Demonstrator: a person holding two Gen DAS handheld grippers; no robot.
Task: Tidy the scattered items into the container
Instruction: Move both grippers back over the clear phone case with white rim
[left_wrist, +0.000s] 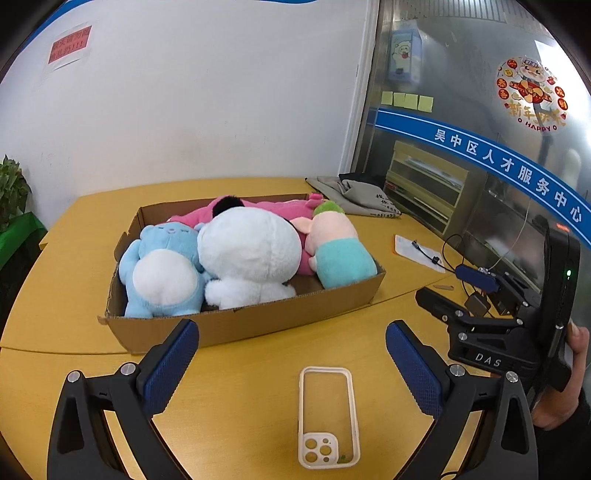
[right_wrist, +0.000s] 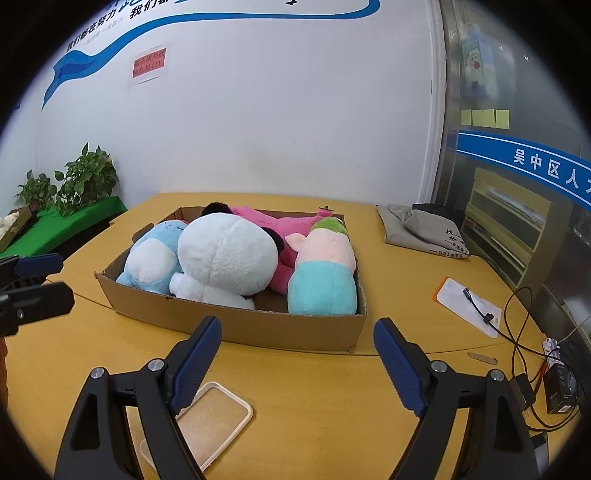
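A cardboard box (left_wrist: 258, 321) (right_wrist: 295, 332) stands on the yellow table and holds several plush toys: a blue one (left_wrist: 162, 266) (right_wrist: 151, 258), a big white one (left_wrist: 247, 254) (right_wrist: 225, 254), a pink one (left_wrist: 273, 208) (right_wrist: 280, 221) and a pink-and-teal one (left_wrist: 340, 247) (right_wrist: 321, 266). A clear phone case (left_wrist: 328, 415) (right_wrist: 210, 421) lies on the table in front of the box. My left gripper (left_wrist: 291, 365) is open and empty above the case. My right gripper (right_wrist: 297, 365) is open and empty, with the case under its left finger.
Folded grey and black cloth bags (left_wrist: 358, 195) (right_wrist: 424, 229) lie at the back right. A white envelope with a cable (left_wrist: 417, 251) (right_wrist: 469, 306), chargers and cords (right_wrist: 528, 384) sit at the right. Potted plants (right_wrist: 85, 181) stand at the left.
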